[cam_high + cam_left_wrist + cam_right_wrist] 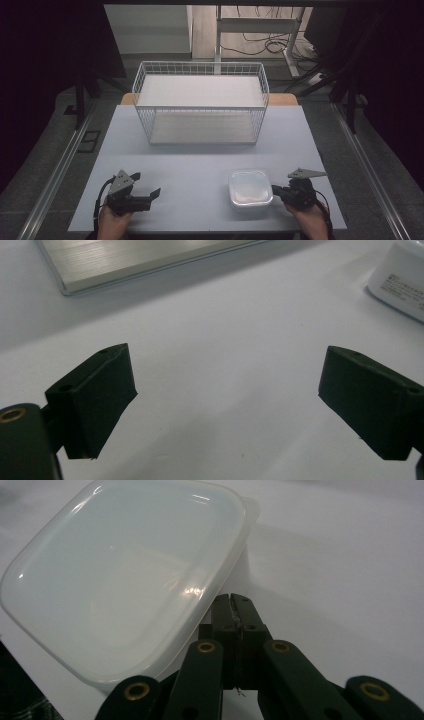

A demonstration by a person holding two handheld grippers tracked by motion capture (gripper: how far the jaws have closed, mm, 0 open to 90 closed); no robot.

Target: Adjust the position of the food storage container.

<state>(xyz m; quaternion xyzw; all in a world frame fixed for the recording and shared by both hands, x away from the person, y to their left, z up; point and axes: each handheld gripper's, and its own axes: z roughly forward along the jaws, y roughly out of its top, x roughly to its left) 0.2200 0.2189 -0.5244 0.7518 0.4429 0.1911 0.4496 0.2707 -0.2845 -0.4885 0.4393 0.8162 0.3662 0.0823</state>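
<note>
So, pale grey counter [200,160] with a white wire basket [200,102] at the far middle, flat white board inside it. Closer in, right of centre, a white tub [250,187] with a cloudy lid, sitting flat. Left gripper [149,192] down at the near left in a hand [112,222], fingers [95,400] spread wide over bare counter, nothing between them, pointing roughly toward the tub. From the left gripper view, corner of the tub at the top right, label too small to read. Right gripper [275,190] at the near right, just beside the tub's right edge, fingers [235,615] pressed together with no gap. Touching the lid rim or merely beside it, can't tell from the right gripper view.
</note>
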